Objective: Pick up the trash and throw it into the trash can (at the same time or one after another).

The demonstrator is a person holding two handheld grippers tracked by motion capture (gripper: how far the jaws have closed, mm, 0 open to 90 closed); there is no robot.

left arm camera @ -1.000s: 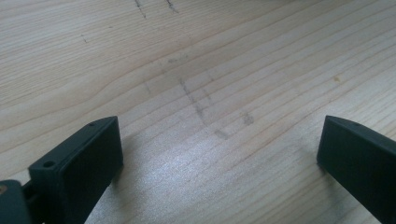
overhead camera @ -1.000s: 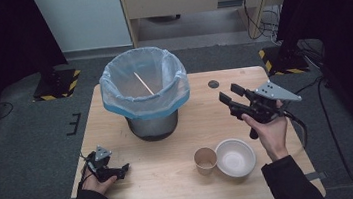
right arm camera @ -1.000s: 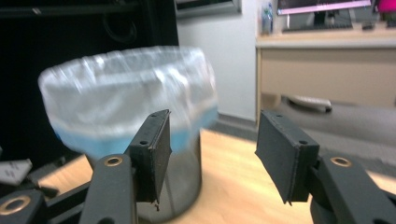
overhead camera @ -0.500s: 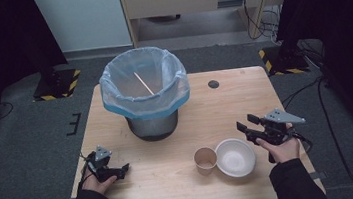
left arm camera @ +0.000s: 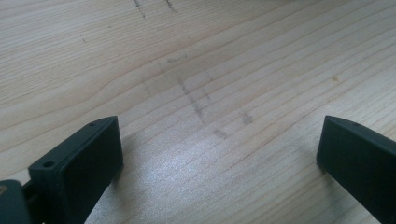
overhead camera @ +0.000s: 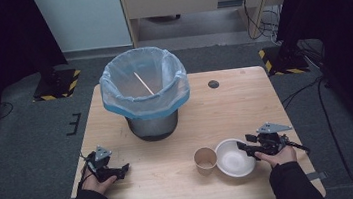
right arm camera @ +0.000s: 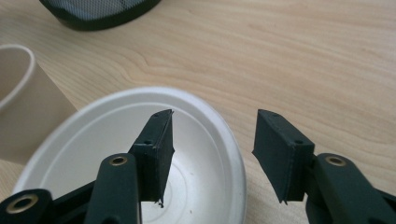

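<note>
A white bowl (overhead camera: 232,158) sits near the table's front right, with a brown paper cup (overhead camera: 205,158) touching its left side. My right gripper (overhead camera: 245,146) is low at the bowl's right edge. In the right gripper view the right gripper (right arm camera: 212,140) is open astride the bowl (right arm camera: 93,140) rim, one jaw over the inside and one outside, beside the cup (right arm camera: 18,107). My left gripper (overhead camera: 120,170) rests at the front left, and in its own view the left gripper (left arm camera: 219,144) is wide open over bare wood.
A mesh bin (overhead camera: 146,90) lined with a pale blue bag stands at the table's middle back, a thin wooden stick (overhead camera: 143,83) inside it. A small dark disc (overhead camera: 213,83) lies at the back right. The wooden table (overhead camera: 175,190) has bare room in front.
My right gripper has come down and toward the person, from above the table's right side to the bowl's right rim. The left gripper has stayed put.
</note>
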